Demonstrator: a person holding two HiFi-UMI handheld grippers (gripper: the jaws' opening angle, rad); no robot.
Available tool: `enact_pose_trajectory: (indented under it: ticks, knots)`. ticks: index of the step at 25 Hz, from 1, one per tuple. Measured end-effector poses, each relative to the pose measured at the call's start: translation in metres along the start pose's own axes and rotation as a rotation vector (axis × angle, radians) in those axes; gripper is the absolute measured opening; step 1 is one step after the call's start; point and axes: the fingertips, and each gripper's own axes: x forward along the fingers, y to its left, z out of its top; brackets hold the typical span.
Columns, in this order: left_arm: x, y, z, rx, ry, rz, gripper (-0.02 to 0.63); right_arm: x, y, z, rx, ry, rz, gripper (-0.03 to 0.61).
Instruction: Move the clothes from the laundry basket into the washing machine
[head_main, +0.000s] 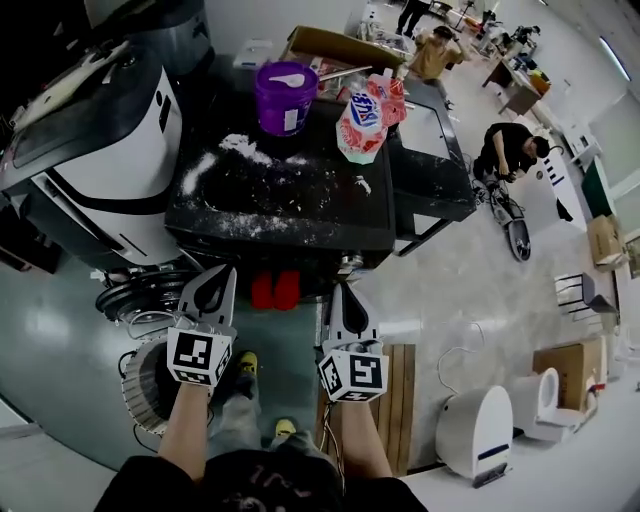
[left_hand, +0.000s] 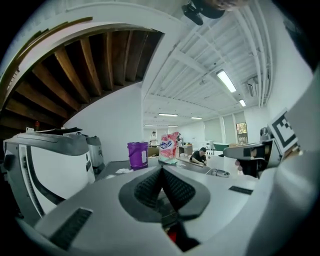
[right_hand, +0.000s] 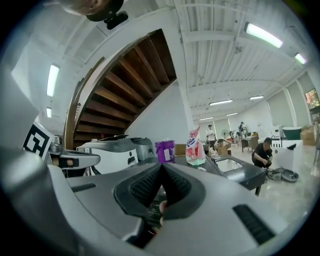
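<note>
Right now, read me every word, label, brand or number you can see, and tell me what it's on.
Purple tub: white label, print too small to read.
Pink and white bag: blue logo, too blurred to read.
Left marker cube and right marker cube: black square patterns, no words.
No text can be read anywhere.

Tub (head_main: 286, 97) and bag (head_main: 367, 118) on table (head_main: 300, 215), washing machine (head_main: 95, 150) at its left
</note>
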Motion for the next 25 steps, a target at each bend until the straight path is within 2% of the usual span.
enact_pose_trajectory:
  ticks: [8,13,25]
  knots:
    - [-0.027,0.011,0.044,-0.011,0.018,0.016,0.011,-0.018,-0.008,0.050,-0.051,0.003,-0.009,0.003]
    - [-0.039,0.013,0.066,0.017,0.013,0.033,0.011,-0.032,-0.016,0.067,-0.057,0.012,-0.015,0.003]
    - [-0.069,0.001,0.081,0.003,-0.012,0.046,0.011,-0.060,-0.021,0.095,-0.067,-0.042,-0.020,0.003]
